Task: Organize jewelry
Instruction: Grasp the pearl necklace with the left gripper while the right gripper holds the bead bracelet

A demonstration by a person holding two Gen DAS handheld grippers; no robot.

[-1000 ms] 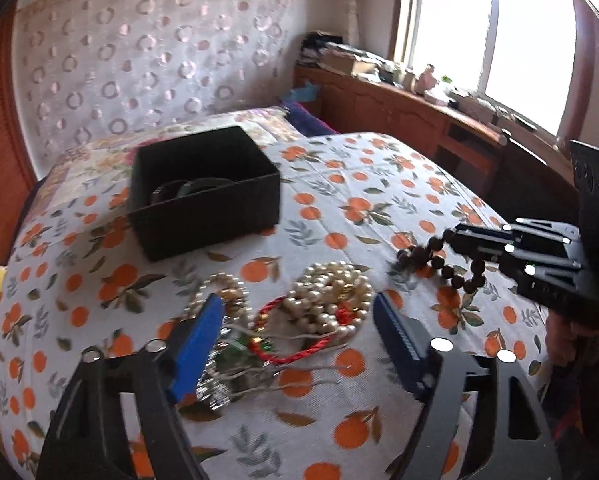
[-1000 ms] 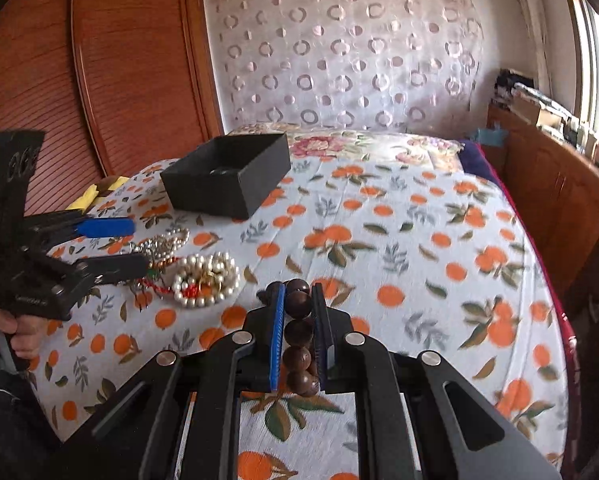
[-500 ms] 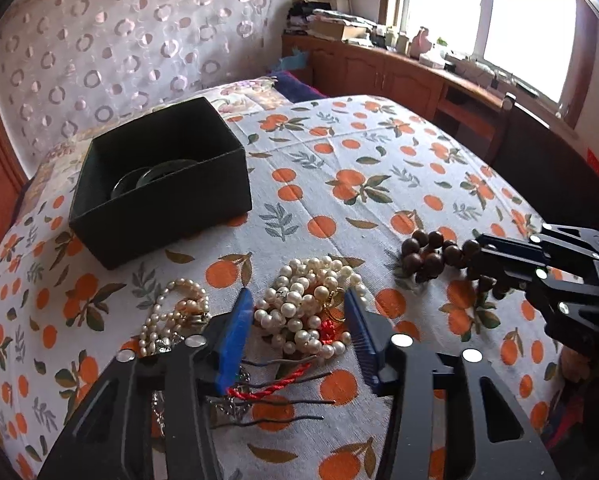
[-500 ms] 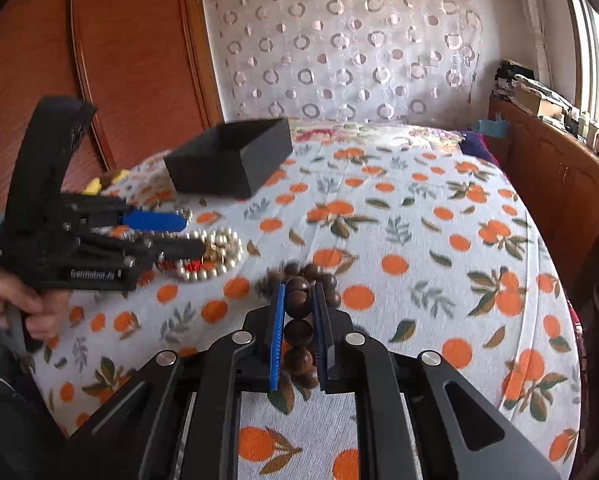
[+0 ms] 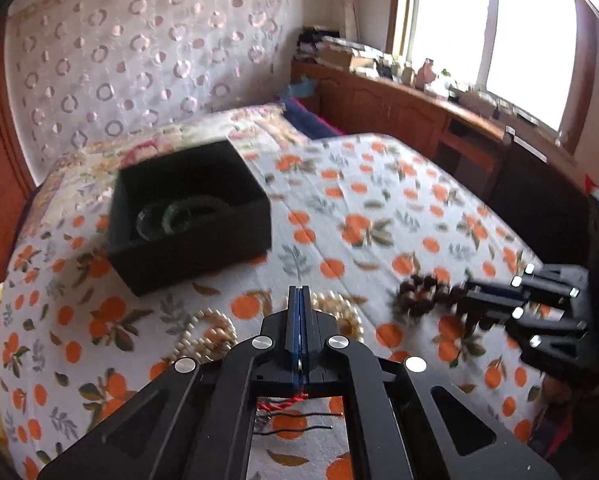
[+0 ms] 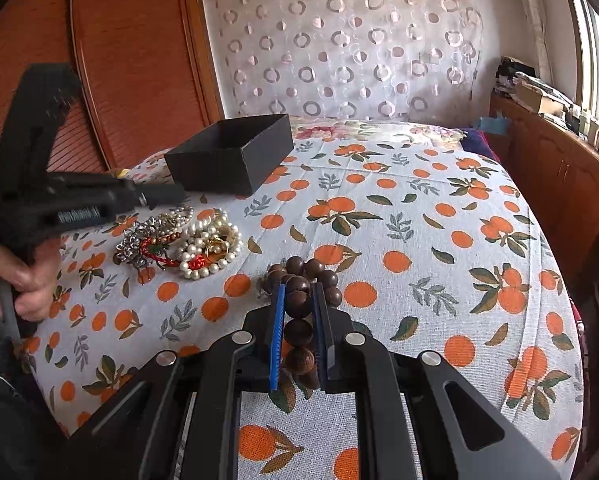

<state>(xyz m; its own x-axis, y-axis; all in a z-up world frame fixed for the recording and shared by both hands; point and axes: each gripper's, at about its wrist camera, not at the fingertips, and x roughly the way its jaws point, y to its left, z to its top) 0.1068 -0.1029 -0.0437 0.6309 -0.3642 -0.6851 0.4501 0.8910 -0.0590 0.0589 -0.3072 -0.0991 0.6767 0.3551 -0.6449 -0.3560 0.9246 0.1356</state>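
A heap of jewelry lies on the orange-print cloth: pearl strands (image 6: 207,240), a silver brooch (image 6: 135,240) and a red cord (image 6: 159,258). My left gripper (image 5: 298,290) is shut, its blue pads flat together just above the pearl strands (image 5: 207,332). Nothing shows between them. Seen from the right wrist, the left gripper (image 6: 177,196) hovers over the heap's far edge. My right gripper (image 6: 299,292) is shut on a brown wooden bead bracelet (image 6: 299,304), whose loose end rests bunched on the cloth (image 5: 419,296). An open black box (image 5: 187,256) behind the heap holds a dark bangle (image 5: 179,216).
The table is round and its cloth drops off at the near and right edges. A wooden cabinet (image 6: 559,176) with clutter runs under the window on the right. A wooden headboard (image 6: 131,64) stands behind the black box (image 6: 219,172). A hand (image 6: 23,280) grips the left tool.
The left gripper's jaws went from wide open around the jewelry heap to fully shut, and it rose a little. The right gripper keeps its hold on the bead bracelet.
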